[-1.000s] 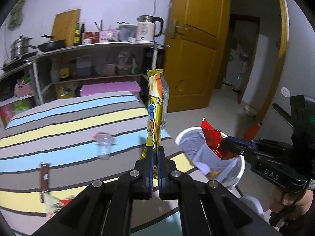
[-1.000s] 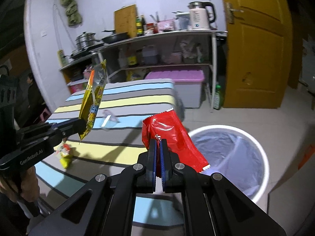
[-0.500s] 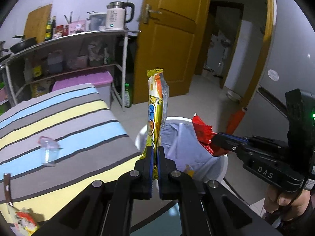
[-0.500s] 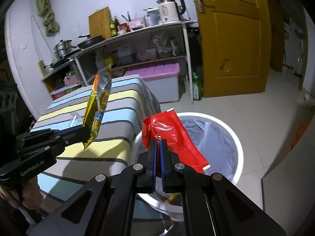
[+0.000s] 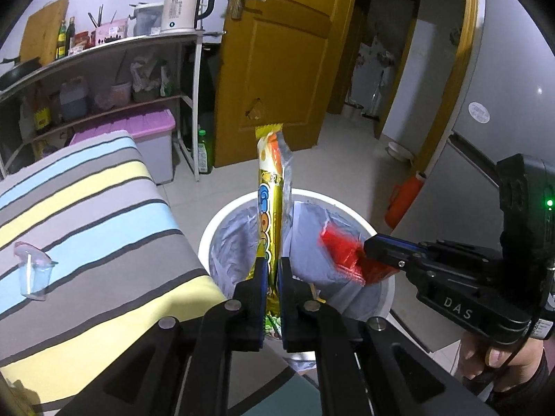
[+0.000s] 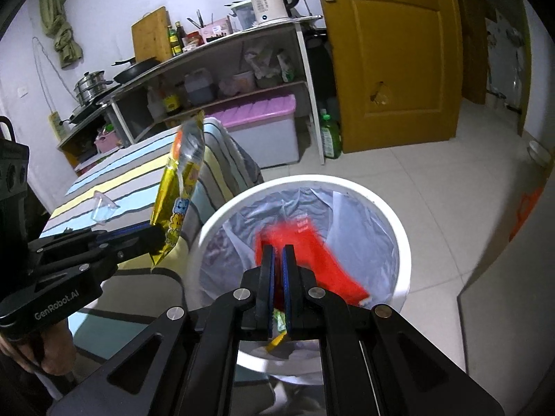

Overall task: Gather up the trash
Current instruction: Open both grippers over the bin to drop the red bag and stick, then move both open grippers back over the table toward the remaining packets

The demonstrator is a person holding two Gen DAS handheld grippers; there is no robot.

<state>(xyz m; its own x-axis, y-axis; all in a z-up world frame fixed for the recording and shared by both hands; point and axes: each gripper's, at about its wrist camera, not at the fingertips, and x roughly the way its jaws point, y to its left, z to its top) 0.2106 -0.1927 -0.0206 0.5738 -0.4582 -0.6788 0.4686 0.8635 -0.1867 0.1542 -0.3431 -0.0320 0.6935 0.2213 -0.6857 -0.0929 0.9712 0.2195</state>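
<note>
A white trash bin (image 5: 213, 223) (image 6: 347, 183) with a grey liner stands on the floor by the striped table. My left gripper (image 5: 274, 277) (image 6: 160, 240) hovers over its near rim; a tall yellow snack wrapper (image 5: 272, 187) (image 6: 178, 187) stands upright between its jaws, which are opening but still hold it. My right gripper (image 6: 278, 270) (image 5: 365, 247) points into the bin. Its jaws are opening, and the red wrapper (image 6: 312, 256) (image 5: 341, 246) is blurred, sliding out of them over the liner. Other trash lies at the bin's bottom.
The striped tablecloth (image 5: 86, 208) carries a tipped clear plastic cup (image 5: 34, 274) (image 6: 102, 208). Behind stand a metal shelf with a purple-lidded box (image 5: 152, 131), a green bottle (image 5: 204, 152) and a wooden door (image 5: 277, 52). An orange object (image 5: 402, 204) leans at the right wall.
Both grippers swung from above the table to above the bin and sank. The right jaws have parted and the red wrapper is slipping out; the yellow wrapper has not shifted in the left jaws.
</note>
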